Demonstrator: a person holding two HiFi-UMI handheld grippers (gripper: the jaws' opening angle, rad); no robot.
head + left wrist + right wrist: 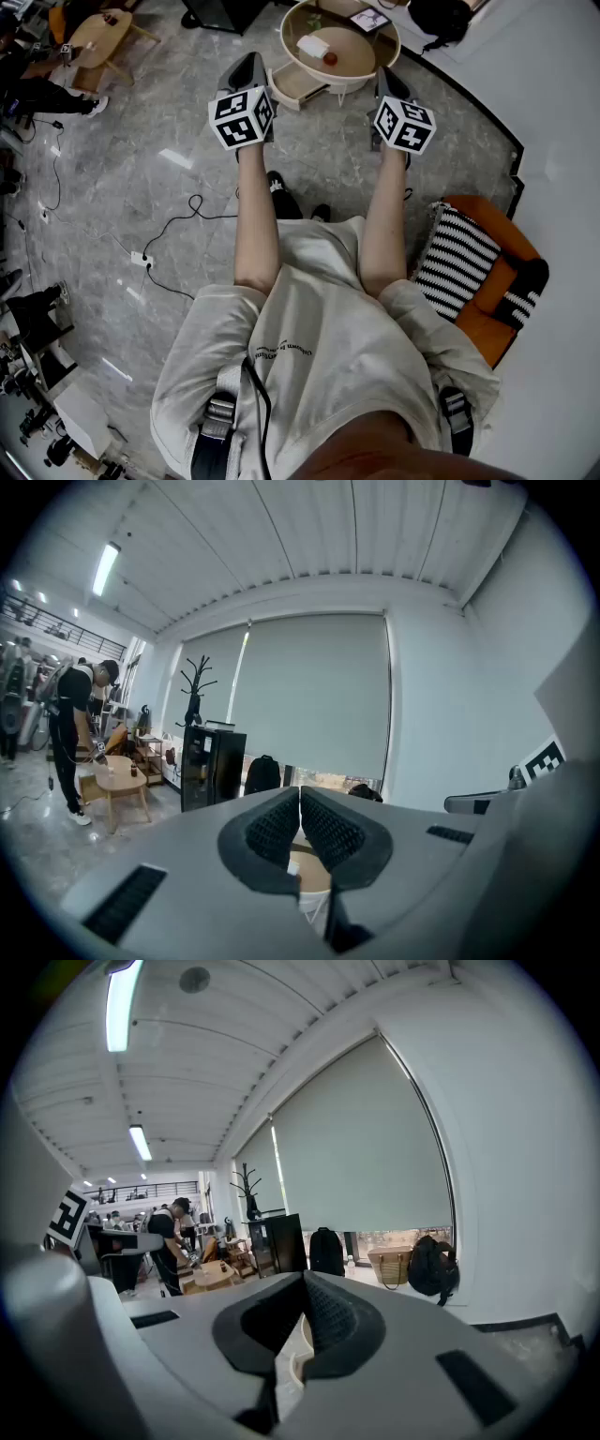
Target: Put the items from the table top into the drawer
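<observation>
Grey marbled flooring [141,187] is seen across most of the head view, with a black cable [178,220] trailed over it. A person in a pale short-sleeved shirt [328,347] is viewed from above, both forearms stretched forward. At the person's right an orange armchair [487,328] is placed, and a black-and-white striped cushion [455,262] is laid on it.

Ahead of the arms a round beige table [356,47] is set, and its drawer [295,86] is pulled out on the side facing the person.

The left gripper [251,58] is held just short of the drawer, a little left of it. In its own view its ribbed pads [323,832] are brought together at the tips [300,791], and nothing is clamped between them. The right gripper [386,73] is held beside the table's near rim, and its jaws are likewise seen closed and empty in its own view [302,1279].

On the table top a flat dark-framed item [368,19] is laid at the far edge. A white packet [313,46] and a small reddish-brown ball [330,58] are left near the middle, close together, outside the drawer.
</observation>
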